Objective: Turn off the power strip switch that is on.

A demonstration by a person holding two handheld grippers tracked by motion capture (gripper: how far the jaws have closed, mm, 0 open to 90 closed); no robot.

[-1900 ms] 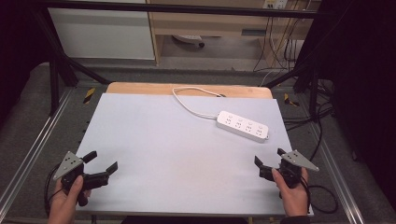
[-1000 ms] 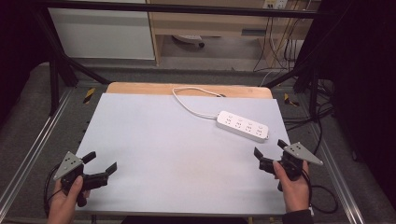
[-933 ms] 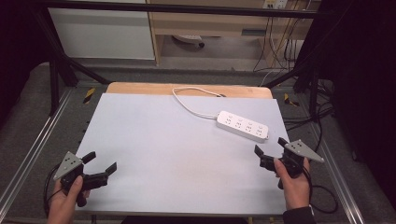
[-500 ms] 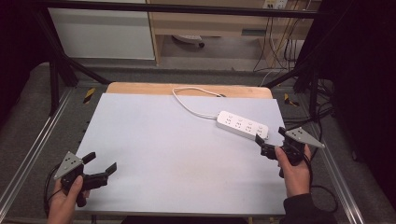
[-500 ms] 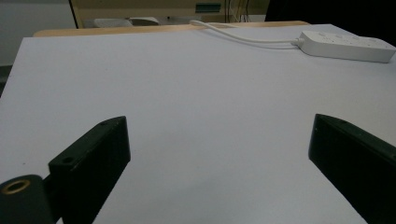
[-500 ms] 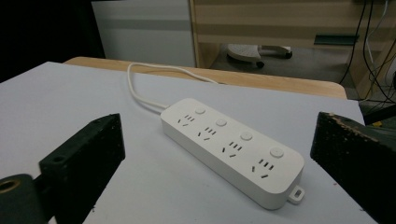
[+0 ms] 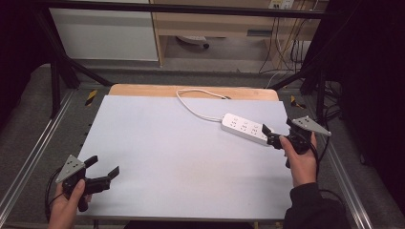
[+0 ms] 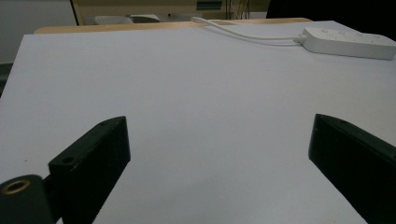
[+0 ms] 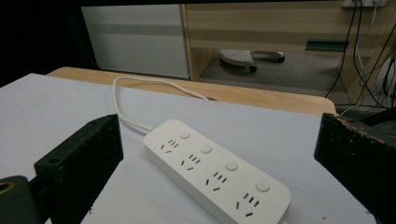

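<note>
A white power strip [image 7: 244, 128] with several sockets lies at the back right of the white table top [image 7: 181, 157], its white cord [image 7: 196, 105] curling back to the wooden edge. My right gripper [image 7: 277, 133] is open just off the strip's near right end, and the strip [image 9: 219, 175] lies between its spread jaws without touching them. At the front left corner my left gripper [image 7: 102, 170] rests open over bare table, the strip [image 8: 348, 43] far off at its upper right.
A wooden board [image 7: 191, 90] shows beyond the white sheet's far edge. Metal rails [image 7: 28, 162] run along both sides of the table. Behind it stand a white cabinet [image 7: 105, 33] and a wooden shelf with hanging cables [image 7: 286, 43].
My right gripper has moved forward from the front right corner up to the power strip's near end, still open. The left gripper has not moved.
</note>
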